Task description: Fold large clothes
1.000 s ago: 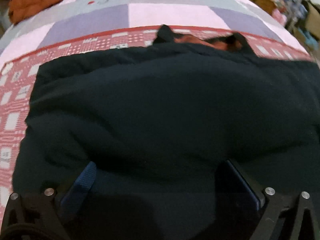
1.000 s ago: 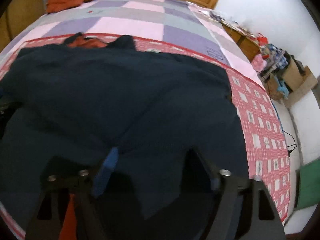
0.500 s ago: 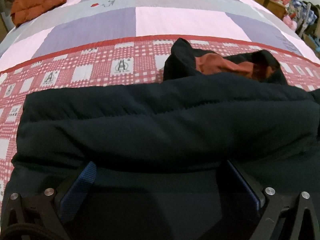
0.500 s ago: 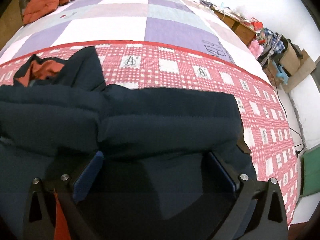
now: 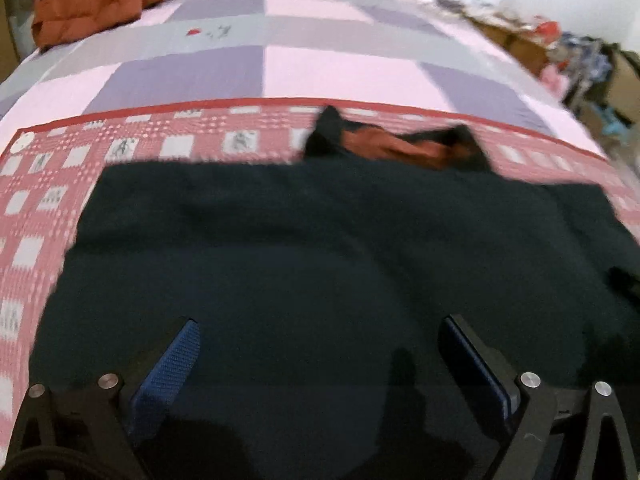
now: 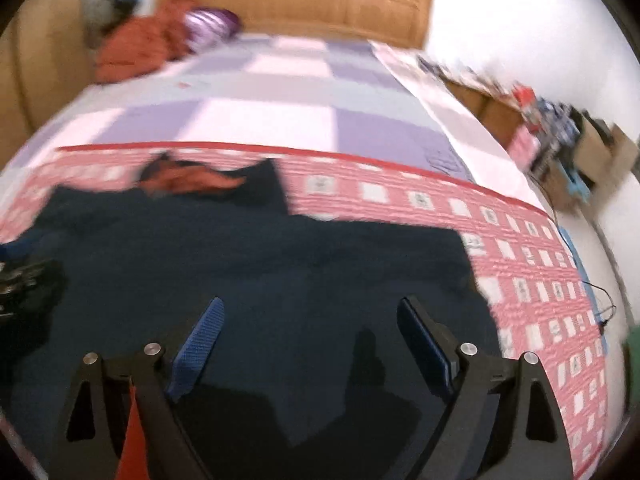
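Note:
A large dark navy padded jacket (image 5: 320,240) lies spread flat on the bed; its collar with rust-orange lining (image 5: 392,146) points to the far side. It also shows in the right wrist view (image 6: 280,264), collar lining (image 6: 188,178) at the left. My left gripper (image 5: 320,344) is open and empty just above the jacket's near part. My right gripper (image 6: 310,324) is open and empty above the jacket's near right part. The left gripper's body (image 6: 20,284) shows at the left edge of the right wrist view.
The bed has a red-and-white checked blanket (image 5: 40,200) under the jacket and a purple, pink and grey quilt (image 5: 320,68) beyond. An orange garment (image 6: 136,52) and a purple pillow (image 6: 212,24) lie by the wooden headboard (image 6: 300,4). Cluttered boxes (image 6: 560,128) stand at the right.
Both grippers have pulled back and up from the jacket, empty. The thick folded roll seen half a second ago now lies flatter. Both views are blurred by motion.

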`<state>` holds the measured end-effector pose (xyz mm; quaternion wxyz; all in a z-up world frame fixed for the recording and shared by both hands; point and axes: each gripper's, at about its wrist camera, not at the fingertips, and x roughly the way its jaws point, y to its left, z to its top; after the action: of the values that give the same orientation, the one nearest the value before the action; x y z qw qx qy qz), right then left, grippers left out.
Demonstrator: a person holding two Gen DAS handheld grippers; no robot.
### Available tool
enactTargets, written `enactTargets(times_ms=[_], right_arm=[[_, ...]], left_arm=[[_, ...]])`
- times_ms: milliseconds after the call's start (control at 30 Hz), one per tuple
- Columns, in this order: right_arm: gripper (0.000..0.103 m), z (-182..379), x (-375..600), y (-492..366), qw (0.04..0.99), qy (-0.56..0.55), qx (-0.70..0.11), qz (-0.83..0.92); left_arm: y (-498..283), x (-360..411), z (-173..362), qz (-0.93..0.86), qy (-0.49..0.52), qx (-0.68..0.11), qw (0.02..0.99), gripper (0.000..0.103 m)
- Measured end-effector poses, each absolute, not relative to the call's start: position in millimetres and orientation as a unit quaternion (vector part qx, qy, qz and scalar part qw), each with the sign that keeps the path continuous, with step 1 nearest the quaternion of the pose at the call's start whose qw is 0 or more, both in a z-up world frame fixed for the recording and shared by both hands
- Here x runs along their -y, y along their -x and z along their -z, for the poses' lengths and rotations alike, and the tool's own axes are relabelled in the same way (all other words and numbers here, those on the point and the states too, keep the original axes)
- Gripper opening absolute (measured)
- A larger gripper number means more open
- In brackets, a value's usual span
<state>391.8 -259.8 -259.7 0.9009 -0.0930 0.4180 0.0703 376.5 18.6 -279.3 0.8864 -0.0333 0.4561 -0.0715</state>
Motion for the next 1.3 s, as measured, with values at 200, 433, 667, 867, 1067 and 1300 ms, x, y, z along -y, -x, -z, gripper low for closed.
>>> enactTargets(times_ms=[200, 433, 667, 867, 1067, 1300], right_arm=[[0.091, 294, 230, -302, 0.878, 0.182, -0.422, -0.131], [0.091, 316, 371, -294, 0.884, 0.119, -0.453, 0.001], [0.090, 323, 429, -289, 0.867, 0.111, -0.479, 0.084], [0.090, 312, 414, -281, 0.867, 0.118, -0.466, 0.130], [0.090, 276, 330, -231, 0.903, 0.138, -0.406, 0.012], [0.090, 299, 233, -201, 0.880, 0.195, -0.415, -0.122]], left_arm=[[-290, -6, 310, 0.081, -0.013, -0.472, 0.878, 0.100], [-269, -86, 332, -0.005, -0.025, -0.473, 0.881, 0.103], [-265, -153, 347, -0.064, 0.031, -0.506, 0.859, 0.103], [-252, -137, 336, -0.089, 0.003, -0.503, 0.859, 0.100], [-208, -60, 292, 0.029, -0.011, -0.449, 0.893, 0.099], [-187, 18, 330, 0.107, -0.086, -0.471, 0.871, 0.100]])
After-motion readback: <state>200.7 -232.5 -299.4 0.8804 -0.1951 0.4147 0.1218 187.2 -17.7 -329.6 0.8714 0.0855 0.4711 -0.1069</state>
